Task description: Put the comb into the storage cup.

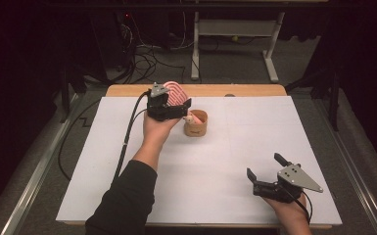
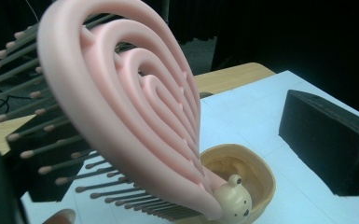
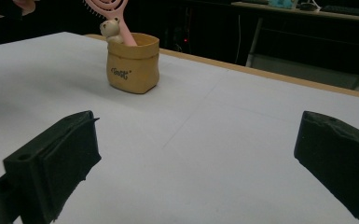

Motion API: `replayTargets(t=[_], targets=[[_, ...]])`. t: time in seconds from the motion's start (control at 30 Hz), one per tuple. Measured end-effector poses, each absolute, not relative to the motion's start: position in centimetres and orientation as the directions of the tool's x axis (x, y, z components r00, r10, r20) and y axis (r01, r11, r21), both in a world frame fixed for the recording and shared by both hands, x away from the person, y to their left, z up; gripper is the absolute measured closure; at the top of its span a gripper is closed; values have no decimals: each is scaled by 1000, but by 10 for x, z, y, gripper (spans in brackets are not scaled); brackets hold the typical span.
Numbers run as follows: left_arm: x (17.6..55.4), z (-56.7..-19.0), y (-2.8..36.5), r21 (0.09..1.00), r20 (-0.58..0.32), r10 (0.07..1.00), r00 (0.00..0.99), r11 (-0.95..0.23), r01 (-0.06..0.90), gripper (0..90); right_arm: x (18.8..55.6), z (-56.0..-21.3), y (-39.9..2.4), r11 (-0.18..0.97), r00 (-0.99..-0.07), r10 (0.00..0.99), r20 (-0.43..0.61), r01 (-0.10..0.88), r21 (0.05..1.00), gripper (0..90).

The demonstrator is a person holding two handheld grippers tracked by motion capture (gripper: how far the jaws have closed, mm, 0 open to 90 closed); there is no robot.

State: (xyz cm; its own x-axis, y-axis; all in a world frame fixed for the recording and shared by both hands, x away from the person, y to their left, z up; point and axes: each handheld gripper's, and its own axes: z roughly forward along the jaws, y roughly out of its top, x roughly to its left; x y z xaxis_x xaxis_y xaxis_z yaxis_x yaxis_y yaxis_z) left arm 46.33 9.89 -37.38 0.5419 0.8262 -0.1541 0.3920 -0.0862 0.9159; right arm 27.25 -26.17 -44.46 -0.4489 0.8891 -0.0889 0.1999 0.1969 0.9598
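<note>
Right now the pink hairbrush [image 1: 175, 92] is standing with its handle down inside the tan cup [image 1: 196, 123], its looped head leaning up and out toward the far-left side of the white table cover [image 1: 225, 147]. The cup is sitting a little beyond the middle of the cover, and a small bear figure [image 2: 233, 201] is perching at its rim, just beside the brush's handle.

Around the brush head the left gripper [image 1: 169, 108] is hovering, its jaws spread wide — in the left gripper view the head is rising between them, with one black jaw behind the bristles and the other well off to the right, and I cannot tell whether the near jaw is touching the bristles. Nothing is being pinched there.

Meanwhile the right gripper [image 1: 264, 169] is resting low over the near right part of the cover, well apart from the cup — its jaws are also standing wide with only bare cover between them. In the right gripper view the cup is showing farther off, with dark lettering on its side.
</note>
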Motion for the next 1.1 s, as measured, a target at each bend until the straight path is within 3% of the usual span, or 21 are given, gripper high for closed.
replayTargets(t=[1.1], targets=[[442, -390, 128, 913, -184, 813, 553, -66, 402, 0, 272, -446, -257, 218, -457, 883, -108, 197, 956, 1]])
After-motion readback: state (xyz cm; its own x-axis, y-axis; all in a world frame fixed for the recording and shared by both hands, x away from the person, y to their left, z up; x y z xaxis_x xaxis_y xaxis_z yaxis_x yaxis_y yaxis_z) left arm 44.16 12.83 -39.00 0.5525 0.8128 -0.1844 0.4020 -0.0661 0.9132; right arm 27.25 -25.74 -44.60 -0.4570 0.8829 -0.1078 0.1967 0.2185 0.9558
